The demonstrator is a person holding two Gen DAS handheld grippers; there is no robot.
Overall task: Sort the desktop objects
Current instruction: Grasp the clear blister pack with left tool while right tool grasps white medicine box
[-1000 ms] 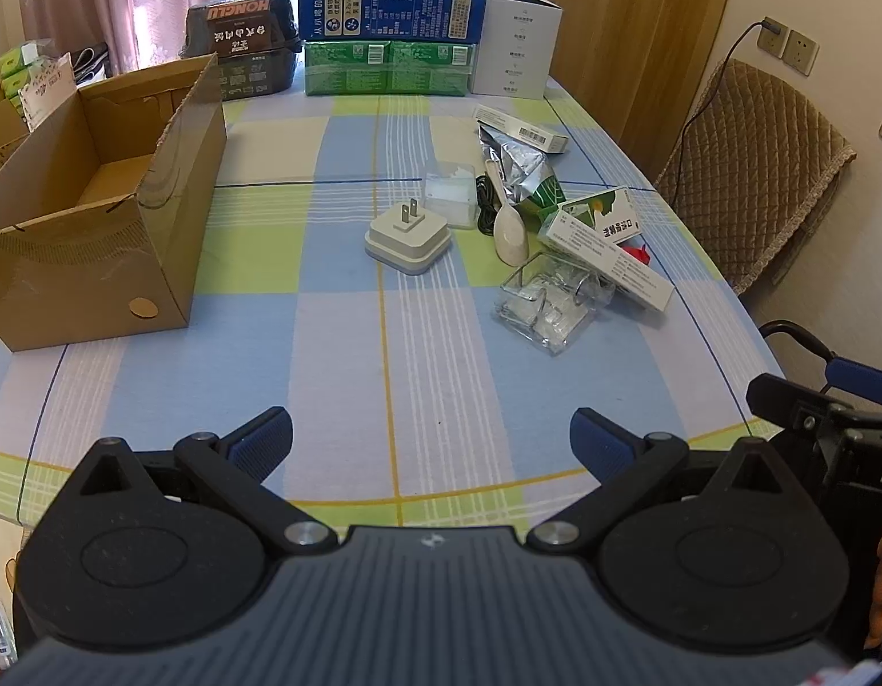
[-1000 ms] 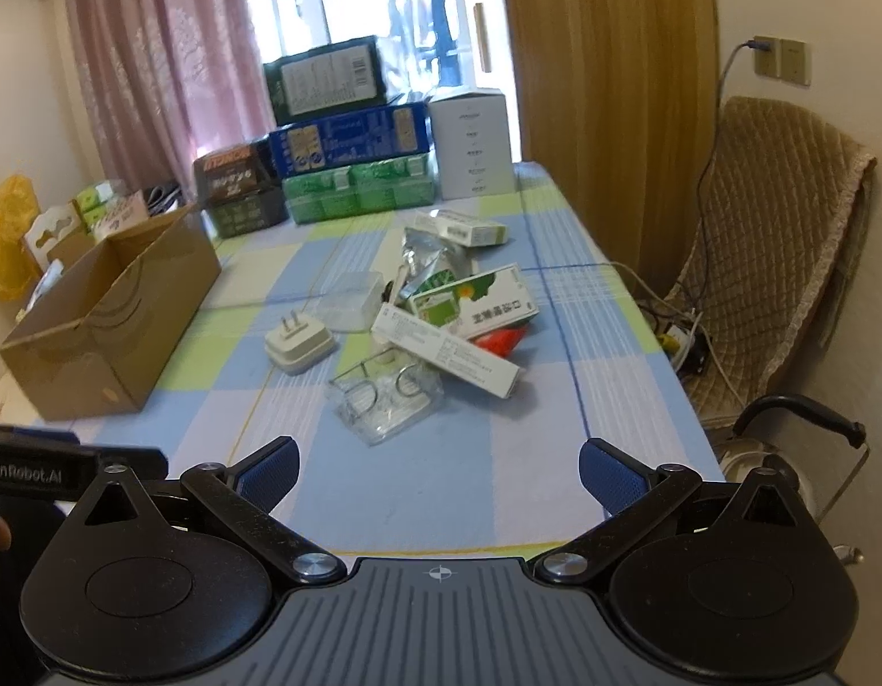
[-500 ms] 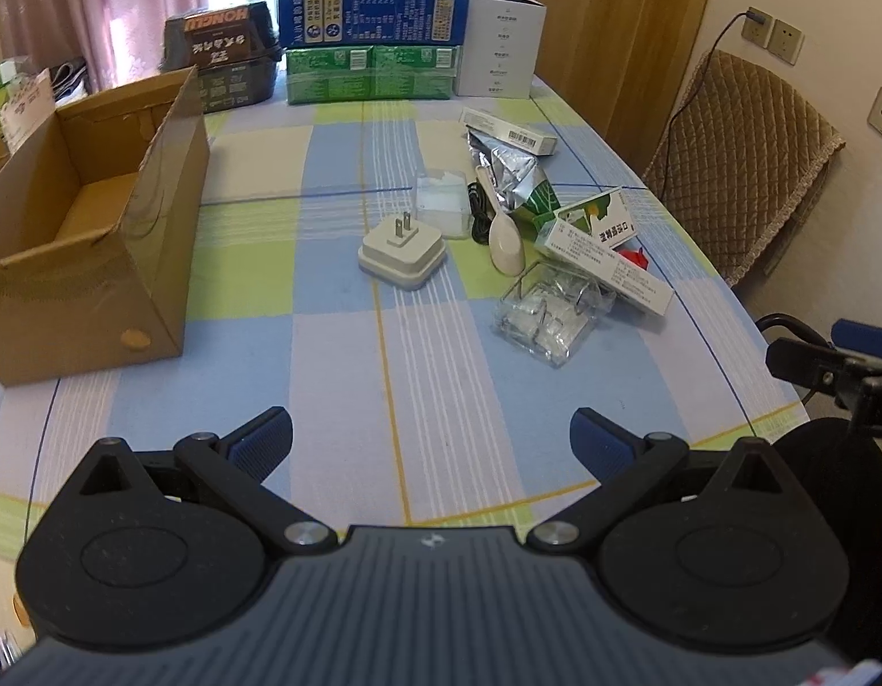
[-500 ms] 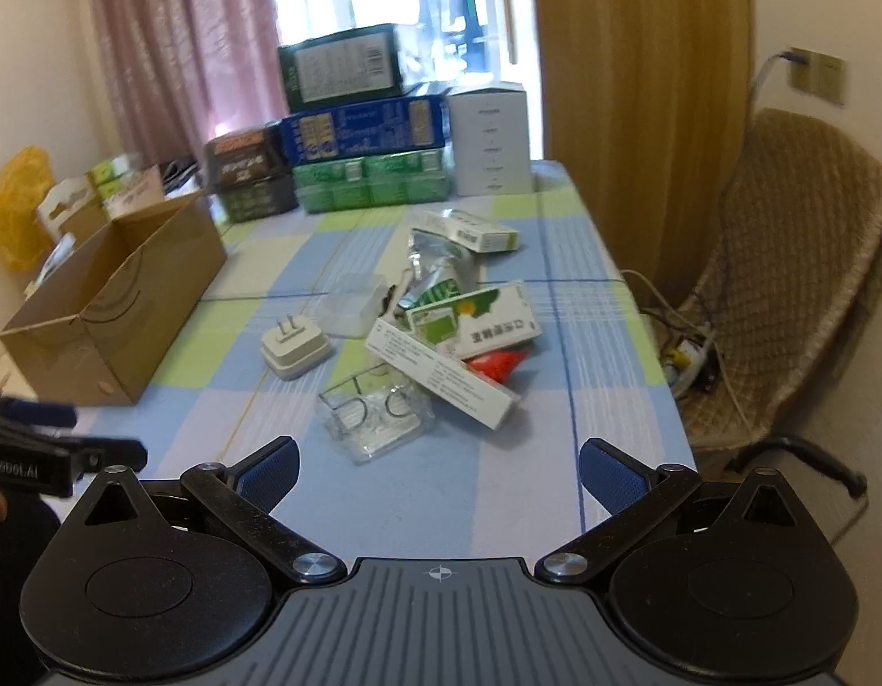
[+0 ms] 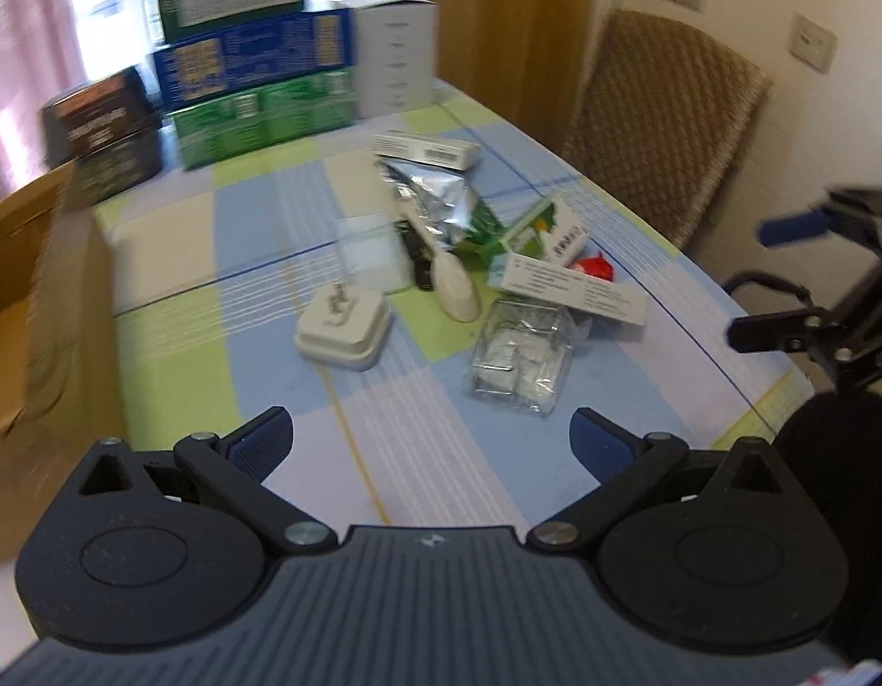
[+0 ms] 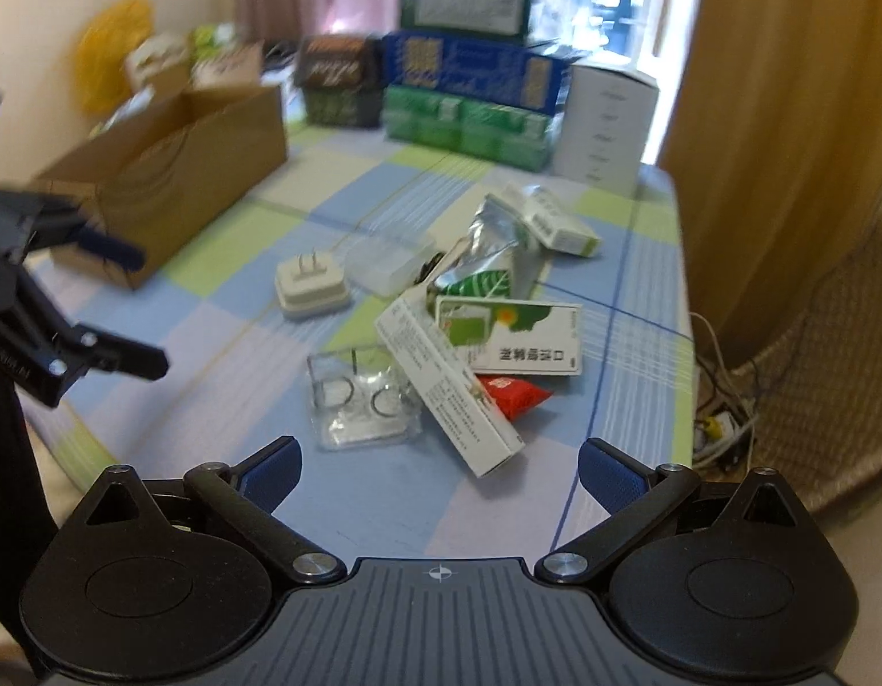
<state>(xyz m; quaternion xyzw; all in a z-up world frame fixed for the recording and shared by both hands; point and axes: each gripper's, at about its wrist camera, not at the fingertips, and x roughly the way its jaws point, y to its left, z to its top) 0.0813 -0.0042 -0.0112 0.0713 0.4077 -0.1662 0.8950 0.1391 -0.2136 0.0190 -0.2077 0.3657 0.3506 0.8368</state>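
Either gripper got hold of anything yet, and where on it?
Nothing is held. The left gripper and the right gripper are both open and empty, short of the clutter, the clear plastic pack nearest.

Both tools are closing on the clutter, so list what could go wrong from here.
1. The long white box leans across the clear plastic pack and the red sachet; lifting one may drag the others.
2. The pile sits close to the table's right edge, so a nudge could push things off.
3. Both views are blurred, so aim may suffer.
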